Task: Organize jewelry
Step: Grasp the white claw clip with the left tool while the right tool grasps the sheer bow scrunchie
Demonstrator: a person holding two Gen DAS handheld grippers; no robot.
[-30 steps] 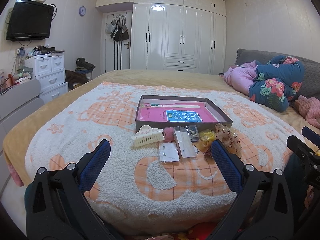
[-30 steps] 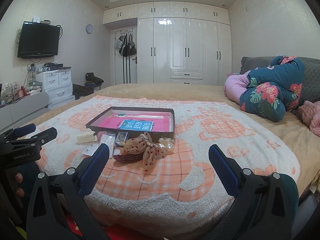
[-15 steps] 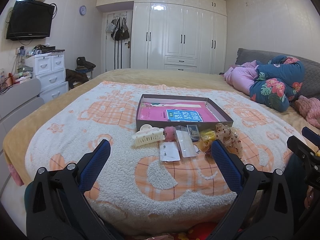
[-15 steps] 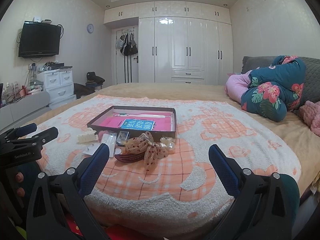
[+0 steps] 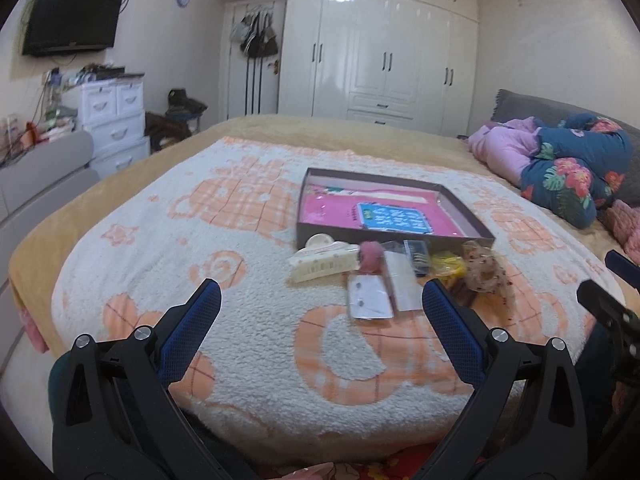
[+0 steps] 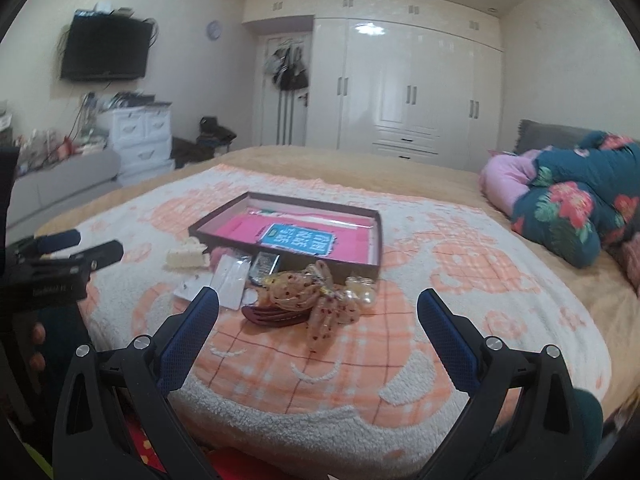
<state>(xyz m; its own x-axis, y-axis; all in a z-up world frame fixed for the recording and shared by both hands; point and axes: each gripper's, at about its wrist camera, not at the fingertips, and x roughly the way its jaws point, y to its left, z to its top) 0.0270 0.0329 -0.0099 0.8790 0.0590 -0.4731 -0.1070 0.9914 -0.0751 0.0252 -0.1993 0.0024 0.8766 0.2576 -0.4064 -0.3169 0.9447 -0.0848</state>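
Observation:
A shallow dark box (image 5: 472, 222) (image 6: 304, 202) with a pink lining lies on the bed blanket. In front of it lie a cream hair claw (image 5: 322, 264) (image 6: 186, 258), a pink pom-pom (image 5: 371, 257), earring cards (image 5: 368, 298) (image 6: 230, 278), a yellow item (image 5: 446, 262), a spotted fabric bow (image 5: 482, 272) (image 6: 316, 300) and a dark red clip (image 6: 276, 314). My left gripper (image 5: 320, 304) is open and empty, short of the items. My right gripper (image 6: 318, 312) is open and empty, just short of the bow.
The items sit on a white and orange blanket (image 5: 240, 320) near the bed's front edge. Folded quilts (image 5: 568, 168) (image 6: 568, 204) lie at the right. White drawers (image 5: 116, 120) and a grey bench stand at the left. Wardrobes fill the far wall.
Both grippers have moved forward and a little lower toward the items on the blanket. Both stay open and empty.

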